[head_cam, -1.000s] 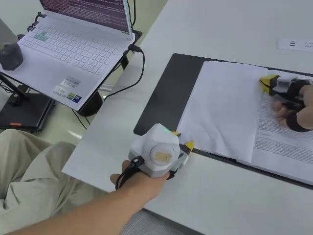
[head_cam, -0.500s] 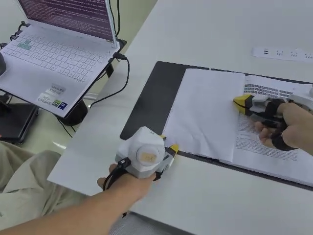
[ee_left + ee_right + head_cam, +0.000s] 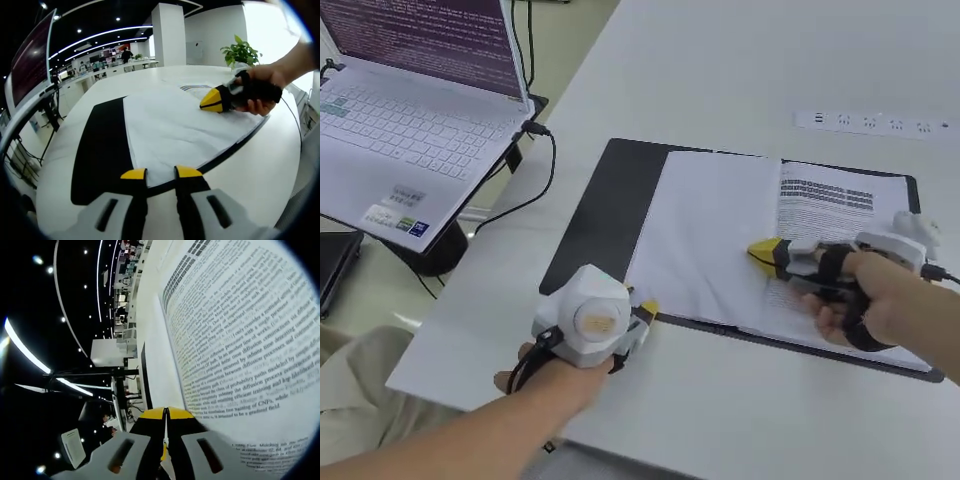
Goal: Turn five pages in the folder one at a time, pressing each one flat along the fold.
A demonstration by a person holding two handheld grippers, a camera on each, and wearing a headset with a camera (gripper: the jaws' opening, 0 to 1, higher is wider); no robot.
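A black folder (image 3: 605,205) lies open on the white table. Its turned page (image 3: 705,225) shows a blank back on the left, and a printed page (image 3: 840,200) lies on the right. My right gripper (image 3: 752,250) is shut, with its yellow tip pressed down on the paper at the fold, in the lower half of the page. In the right gripper view the closed tips (image 3: 166,412) rest beside the lines of print (image 3: 240,340). My left gripper (image 3: 155,173) is slightly open at the folder's near edge, by the blank page's corner (image 3: 150,172), with nothing between its fingers.
An open laptop (image 3: 410,120) stands on a raised stand at the left, past the table's edge, and a black cable (image 3: 535,170) runs from it. A white power strip (image 3: 875,125) lies beyond the folder. Bare tabletop (image 3: 740,420) stretches in front of the folder.
My right gripper has slid down the fold from the top of the page toward me, staying shut. The left gripper has held its place at the folder's near edge. The head camera has shifted.
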